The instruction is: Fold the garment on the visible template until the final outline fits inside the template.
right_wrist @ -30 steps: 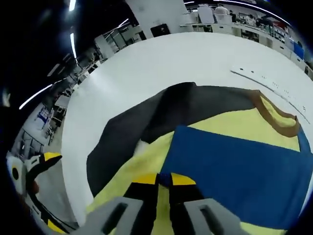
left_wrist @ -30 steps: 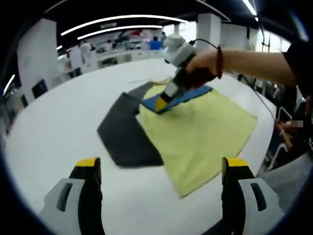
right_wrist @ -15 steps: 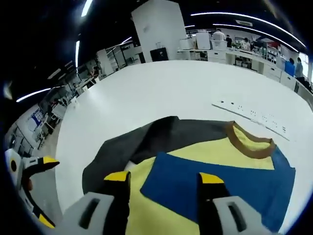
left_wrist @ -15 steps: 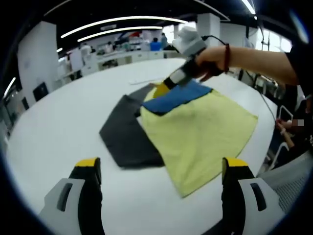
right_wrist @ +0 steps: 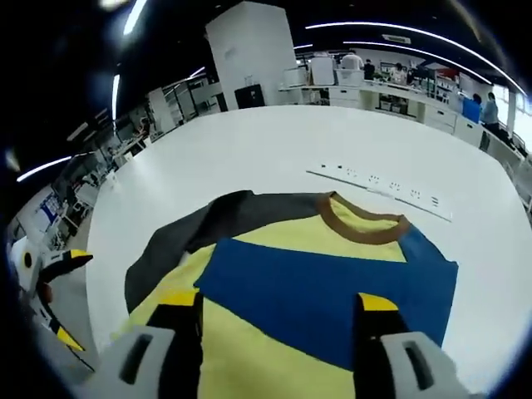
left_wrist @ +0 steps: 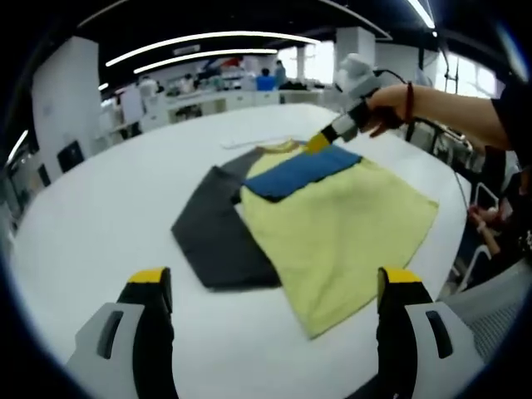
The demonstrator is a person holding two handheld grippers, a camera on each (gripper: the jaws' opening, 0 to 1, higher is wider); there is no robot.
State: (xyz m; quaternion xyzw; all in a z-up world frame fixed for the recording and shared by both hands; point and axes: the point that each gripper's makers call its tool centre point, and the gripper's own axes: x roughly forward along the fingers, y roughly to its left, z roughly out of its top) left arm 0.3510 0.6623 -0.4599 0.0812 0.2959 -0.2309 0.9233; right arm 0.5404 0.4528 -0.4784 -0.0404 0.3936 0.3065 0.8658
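Yellow garment [left_wrist: 341, 224] lies flat mid-counter [left_wrist: 100, 224], overlapping the dark template [left_wrist: 218, 229] at its 9 o'clock. Our right claw [right_wrist: 278, 301] has let go the blue sleeve [right_wrist: 332, 291] and lifted toward 1 o'clock, jaws apart. Sleeve fold done; body folds remain. Left claw [left_wrist: 270, 283] open, idle.

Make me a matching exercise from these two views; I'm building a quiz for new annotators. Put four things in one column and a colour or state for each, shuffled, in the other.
Things:
1. collar
2. folded-over sleeve panel
3. template
4. right tongs

Colour or state:
A. dark grey, flat on the white table, partly under the shirt
B. brown
C. open, above the shirt, holding nothing
D. blue, lying across the yellow shirt body

Pairs: 1-B, 2-D, 3-A, 4-C
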